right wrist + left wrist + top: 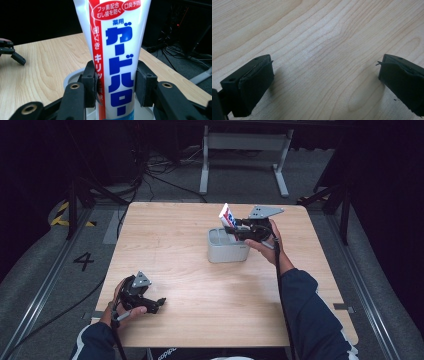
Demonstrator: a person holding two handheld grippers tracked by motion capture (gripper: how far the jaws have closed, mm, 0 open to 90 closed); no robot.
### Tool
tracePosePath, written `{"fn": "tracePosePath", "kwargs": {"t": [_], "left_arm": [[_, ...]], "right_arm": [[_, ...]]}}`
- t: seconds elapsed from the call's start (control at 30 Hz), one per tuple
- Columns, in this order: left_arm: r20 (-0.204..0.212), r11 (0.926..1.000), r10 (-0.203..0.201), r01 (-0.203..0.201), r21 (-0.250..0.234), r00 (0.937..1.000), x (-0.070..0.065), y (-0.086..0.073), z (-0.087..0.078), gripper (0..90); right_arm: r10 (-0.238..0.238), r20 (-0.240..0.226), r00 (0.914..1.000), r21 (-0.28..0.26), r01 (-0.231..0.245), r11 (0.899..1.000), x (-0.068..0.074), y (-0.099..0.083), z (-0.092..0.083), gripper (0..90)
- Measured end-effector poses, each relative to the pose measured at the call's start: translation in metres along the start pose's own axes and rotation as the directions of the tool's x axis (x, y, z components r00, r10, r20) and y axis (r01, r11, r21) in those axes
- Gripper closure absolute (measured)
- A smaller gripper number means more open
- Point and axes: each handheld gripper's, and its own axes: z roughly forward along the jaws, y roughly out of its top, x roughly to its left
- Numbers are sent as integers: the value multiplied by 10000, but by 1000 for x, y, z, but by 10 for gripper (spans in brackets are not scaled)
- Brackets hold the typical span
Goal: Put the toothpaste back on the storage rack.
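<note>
Black jaws of the right gripper [115,86] sit close to the camera, one on each side of a toothpaste tube [113,50]. The left pad touches the tube, but a thin gap shows at the right pad, so the grip looks loose. White with blue and red writing, the tube stands upright with its bottom end down in a grey holder [227,251]. That holder stands on the wooden table [190,285], toward the far right. Well apart, near the front left edge, the left gripper [161,303] rests low over bare wood. Its jaws are wide apart and hold nothing.
</note>
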Motion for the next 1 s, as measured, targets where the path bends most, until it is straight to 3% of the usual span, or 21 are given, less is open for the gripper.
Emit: {"fn": "tracePosePath", "kwargs": {"t": [0.33, 0.77, 0.87, 1.0], "left_arm": [[14, 10000, -9, 9, 9, 10000, 0, 0, 0, 2], [6, 10000, 14, -14, 36, 10000, 0, 0, 0, 2], [7, 10000, 12, -12, 19, 10000, 0, 0, 0, 2], [1, 10000, 14, -14, 35, 10000, 0, 0, 0, 2]], "right_arm": [[15, 114, 9999, 273, -18, 9996, -3, -14, -11, 587], [-194, 202, 9996, 796, 178, 9967, 2, -20, -11, 575], [-378, 237, 9990, 1200, 347, 9922, 2, -23, -10, 567], [-311, 272, 9991, 1153, 278, 9929, 2, -23, -11, 561]]}}
